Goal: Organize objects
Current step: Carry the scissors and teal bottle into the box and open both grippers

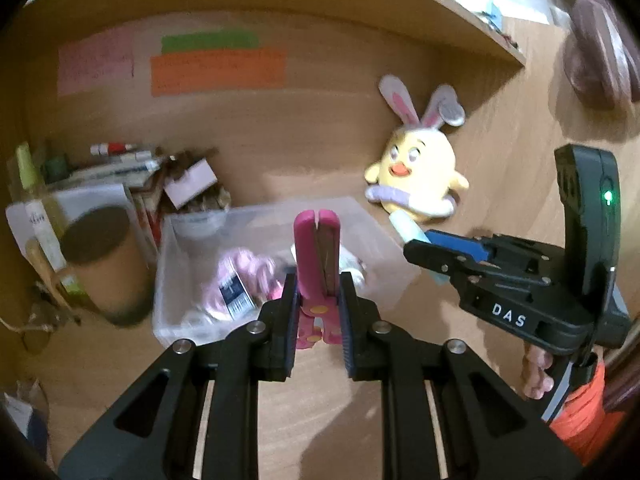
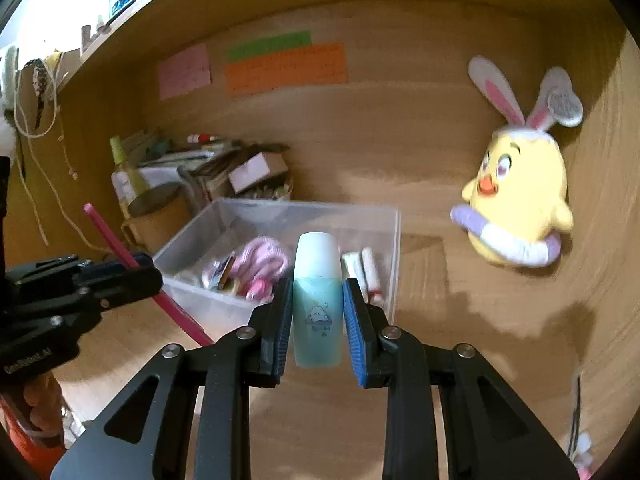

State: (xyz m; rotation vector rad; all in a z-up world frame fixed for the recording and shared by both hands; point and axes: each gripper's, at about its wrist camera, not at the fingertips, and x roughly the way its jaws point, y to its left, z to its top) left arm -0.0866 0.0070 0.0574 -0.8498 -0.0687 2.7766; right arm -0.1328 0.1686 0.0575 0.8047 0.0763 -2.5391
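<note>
My left gripper [image 1: 319,300] is shut on pink scissors [image 1: 317,256] and holds them upright just in front of a clear plastic bin [image 1: 176,280]. My right gripper [image 2: 318,312] is shut on a small light-blue bottle with a white cap [image 2: 318,292], held above the desk in front of the same bin [image 2: 384,240]. The bin holds pink items [image 2: 264,260] and white tubes [image 2: 368,272]. In the left wrist view the right gripper [image 1: 424,250] is to the right with the bottle [image 1: 408,226]. In the right wrist view the left gripper [image 2: 148,270] is at left with the scissors [image 2: 108,236].
A yellow chick plush with bunny ears [image 1: 420,172] leans against the right wall. A brown cup [image 1: 108,260], a bottle [image 1: 28,172], books and a small box [image 1: 192,180] crowd the back left corner. Coloured notes [image 1: 218,68] hang on the back panel. A shelf [image 1: 440,12] runs overhead.
</note>
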